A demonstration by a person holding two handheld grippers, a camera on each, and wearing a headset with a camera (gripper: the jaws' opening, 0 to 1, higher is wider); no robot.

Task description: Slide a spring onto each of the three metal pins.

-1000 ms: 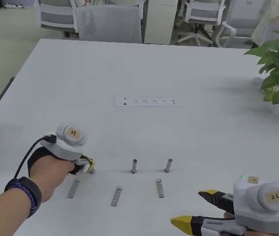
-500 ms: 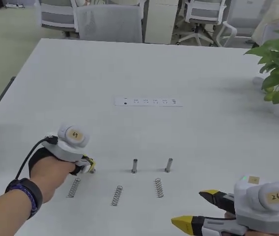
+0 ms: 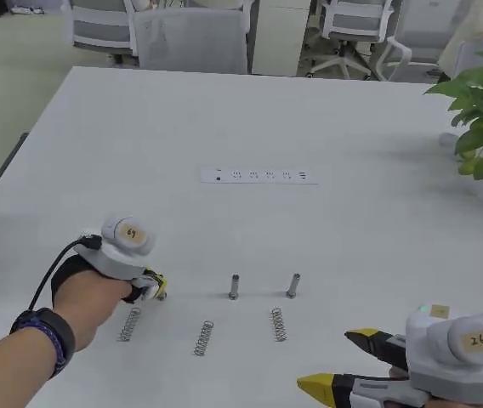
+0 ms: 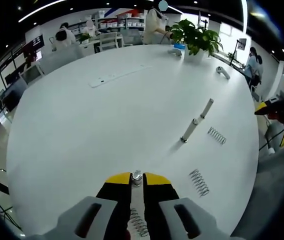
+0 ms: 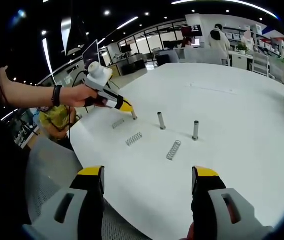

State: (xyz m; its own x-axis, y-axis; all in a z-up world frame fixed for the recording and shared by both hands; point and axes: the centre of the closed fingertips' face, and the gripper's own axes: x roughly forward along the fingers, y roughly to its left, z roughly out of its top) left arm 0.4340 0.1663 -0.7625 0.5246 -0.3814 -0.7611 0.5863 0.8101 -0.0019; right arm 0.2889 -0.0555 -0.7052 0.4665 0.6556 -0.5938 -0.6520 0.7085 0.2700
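Left gripper point(image 4: 137, 178) is clamped on the left pin point(image 5: 134, 115), the end of the row, well left of the middle pin point(image 3: 234, 286). That pin stands upright on the bench point(image 3: 224, 110), probably pinched to steady it for threading.

The middle pin and the right pin point(image 3: 292, 285) beside it stand upright and bare.

Three springs lie flat, all nearer the person than the middle pin:
- left spring point(image 3: 128, 324), near-left, under the left gripper
- centre spring point(image 3: 203, 337), slightly left of it
- right spring point(image 3: 278, 325), near-right

None is on a pin yet.

Right gripper point(image 5: 148, 172) is spread wide and empty, hovering near-right of the middle pin, past the right spring. It looks placed to fetch a spring while the left one holds.
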